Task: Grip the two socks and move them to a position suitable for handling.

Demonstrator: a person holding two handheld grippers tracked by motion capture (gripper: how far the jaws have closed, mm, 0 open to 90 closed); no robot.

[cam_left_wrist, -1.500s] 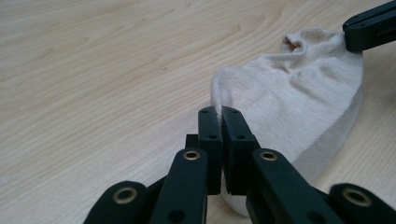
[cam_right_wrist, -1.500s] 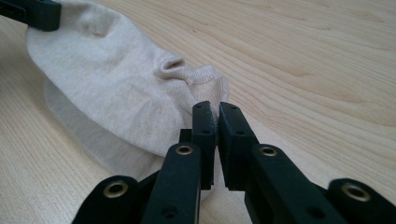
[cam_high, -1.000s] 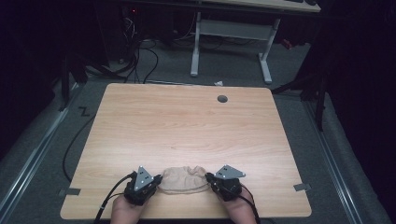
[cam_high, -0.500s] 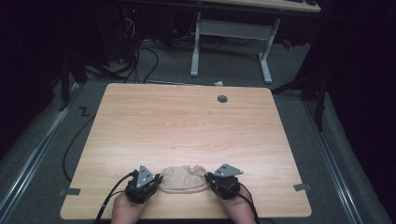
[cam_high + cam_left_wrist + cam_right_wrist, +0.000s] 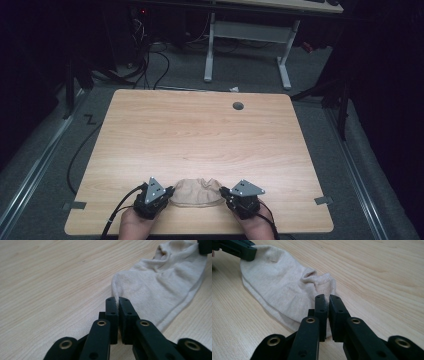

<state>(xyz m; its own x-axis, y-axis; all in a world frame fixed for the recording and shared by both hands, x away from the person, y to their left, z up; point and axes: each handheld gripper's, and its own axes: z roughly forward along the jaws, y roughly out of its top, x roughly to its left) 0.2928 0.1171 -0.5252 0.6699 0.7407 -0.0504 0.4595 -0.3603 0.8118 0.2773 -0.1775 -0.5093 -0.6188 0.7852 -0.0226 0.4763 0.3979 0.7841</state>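
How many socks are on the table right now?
1: a beige knit sock near the table's front edge, pinched between left gripper and right gripper. Its doubled layers could hide a second.

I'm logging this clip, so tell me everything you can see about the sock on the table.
The sock is a short beige ankle sock of ribbed knit fabric, lying mostly flat near the table's front edge. Its cuff end is bunched and puckered. The left tool is shut on one end and the right tool on the cuff end, so it spans between them, resting on the wood.
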